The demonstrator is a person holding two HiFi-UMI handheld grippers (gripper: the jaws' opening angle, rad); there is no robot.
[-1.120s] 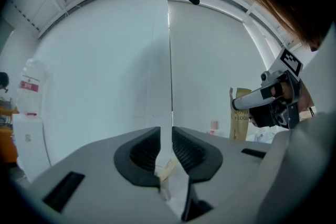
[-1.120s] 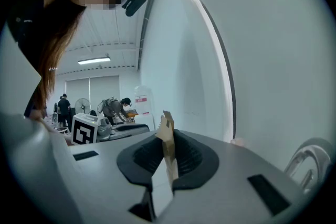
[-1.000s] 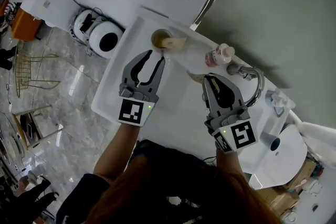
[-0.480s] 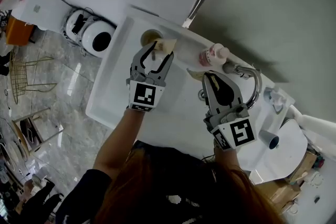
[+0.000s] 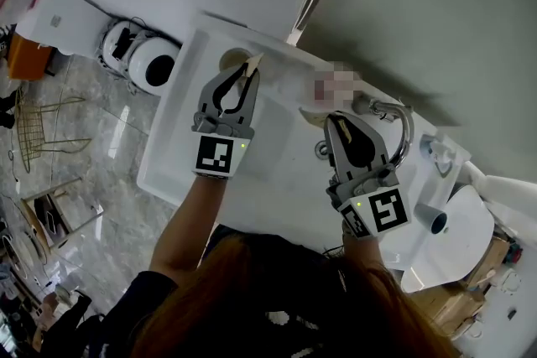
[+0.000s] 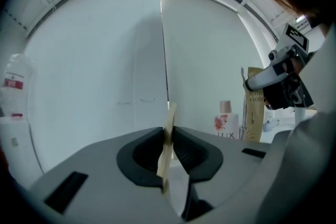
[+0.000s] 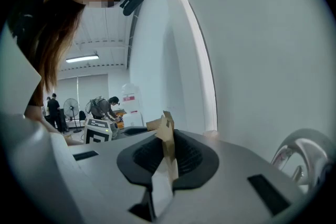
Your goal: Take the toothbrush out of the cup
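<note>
Clamping the toothbrush (image 6: 167, 134) between them, the left tongs (image 5: 248, 75) are hanging at the cup (image 5: 232, 59), so the grasp is looking made and a straight lift clear of the rim is coming due. Half a second ago they were gaping round it; the right tongs (image 5: 336, 124) are still gripping cardboard (image 7: 167, 131).
</note>
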